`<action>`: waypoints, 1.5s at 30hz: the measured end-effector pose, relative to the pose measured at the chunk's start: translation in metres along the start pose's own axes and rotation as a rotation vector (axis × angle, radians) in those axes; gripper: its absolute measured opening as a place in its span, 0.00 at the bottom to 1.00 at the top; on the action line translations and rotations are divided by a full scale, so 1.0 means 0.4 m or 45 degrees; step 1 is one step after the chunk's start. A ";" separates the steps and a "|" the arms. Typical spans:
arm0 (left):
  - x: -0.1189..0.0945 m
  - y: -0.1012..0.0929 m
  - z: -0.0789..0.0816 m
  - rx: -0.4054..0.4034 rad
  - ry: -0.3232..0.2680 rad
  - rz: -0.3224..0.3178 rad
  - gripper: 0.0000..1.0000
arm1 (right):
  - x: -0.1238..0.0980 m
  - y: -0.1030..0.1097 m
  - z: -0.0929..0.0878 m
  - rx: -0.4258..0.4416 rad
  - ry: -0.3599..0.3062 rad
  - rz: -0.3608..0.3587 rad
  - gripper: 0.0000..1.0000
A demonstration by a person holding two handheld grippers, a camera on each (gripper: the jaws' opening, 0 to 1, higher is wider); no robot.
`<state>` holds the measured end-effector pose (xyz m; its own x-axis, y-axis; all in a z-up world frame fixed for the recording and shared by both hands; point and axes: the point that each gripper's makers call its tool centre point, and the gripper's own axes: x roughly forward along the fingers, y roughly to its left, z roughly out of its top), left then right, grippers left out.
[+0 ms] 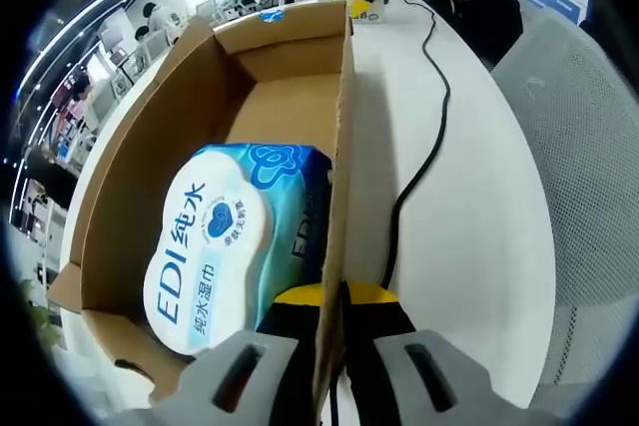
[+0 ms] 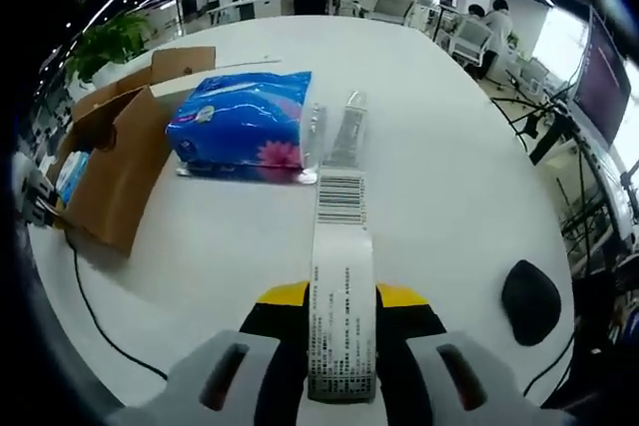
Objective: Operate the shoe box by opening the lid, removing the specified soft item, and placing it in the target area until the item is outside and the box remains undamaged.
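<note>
The left gripper pinches the thin corrugated side wall of the open cardboard shoe box, where a glossy wet-wipes pack lies lengthwise. The right gripper clamps a flat white-labelled end flap of the soft blue tissue pack, stretched away on the white worktop beside the box.

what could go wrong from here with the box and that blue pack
1. The left tongs are clamped on the thin cardboard wall of the box; pulling or twisting could bend or tear it.
2. The right tongs hold the blue tissue pack only by its plastic end flap, so the flap may stretch or slip.
3. The wet wipes pack is inside the box, and the black cable lies alongside the wall and might snag.
</note>
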<state>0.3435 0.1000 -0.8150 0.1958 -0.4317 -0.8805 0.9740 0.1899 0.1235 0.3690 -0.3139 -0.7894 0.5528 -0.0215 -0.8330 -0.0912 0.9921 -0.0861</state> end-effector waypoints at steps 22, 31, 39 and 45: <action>0.001 0.000 0.000 0.008 0.000 -0.001 0.04 | -0.036 0.001 0.037 0.047 -0.097 0.018 0.46; 0.000 0.000 0.001 0.011 -0.002 -0.002 0.04 | -0.100 0.005 0.062 -0.014 -0.192 -0.026 0.46; 0.000 0.001 0.001 0.011 -0.002 -0.001 0.04 | -0.159 0.041 0.063 -0.037 -0.272 -0.066 0.46; 0.001 0.002 0.000 0.011 -0.002 -0.001 0.04 | -0.182 0.055 0.093 -0.118 -0.311 -0.073 0.48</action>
<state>0.3443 0.1000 -0.8153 0.1950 -0.4334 -0.8798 0.9752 0.1818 0.1266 0.3578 -0.2859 -0.7104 0.7415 -0.0360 -0.6699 -0.1230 0.9743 -0.1885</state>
